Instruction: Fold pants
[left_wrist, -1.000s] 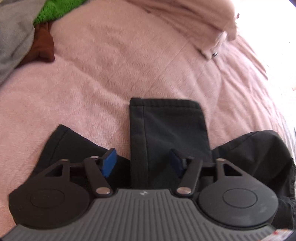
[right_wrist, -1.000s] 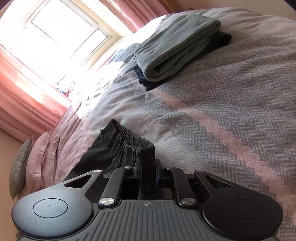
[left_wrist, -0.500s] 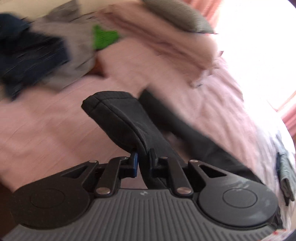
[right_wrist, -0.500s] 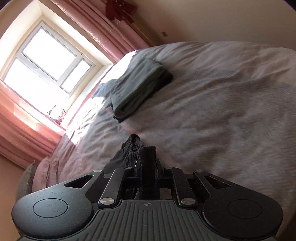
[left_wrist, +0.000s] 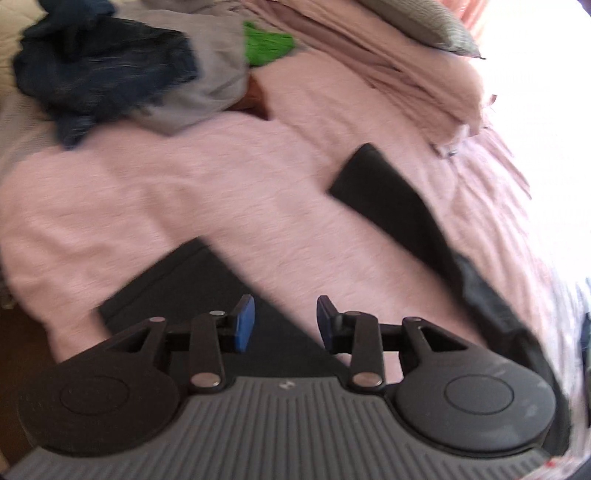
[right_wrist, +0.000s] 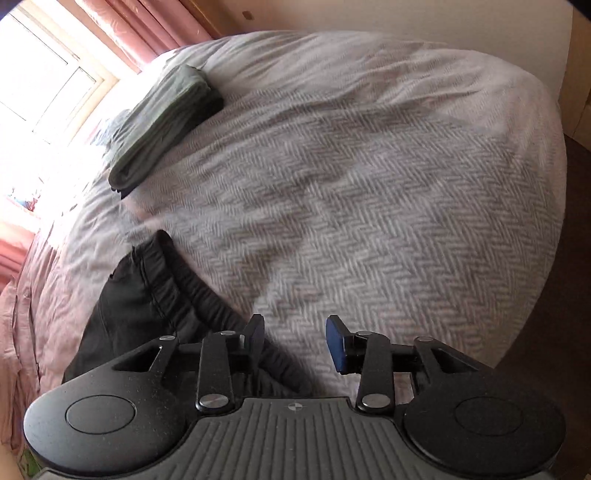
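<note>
pants (left_wrist: 399, 206) partly behind left claw (left_wrist: 284, 323)

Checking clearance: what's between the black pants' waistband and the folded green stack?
Right wrist view: only bare herringbone blanket between black pants and folded green stack.

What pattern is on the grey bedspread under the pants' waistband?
A grey and white herringbone weave on the bedspread, beneath the black pants. It shows best in the right wrist view.

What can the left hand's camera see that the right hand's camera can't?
Only the left wrist view shows the messy clothes pile, the pillows and the pants' two leg ends. Only the right wrist view shows the window, a folded green garment and the pants' stretchy waistband. Both show the black pants lying on the bed and an open gripper, left or right.
</note>
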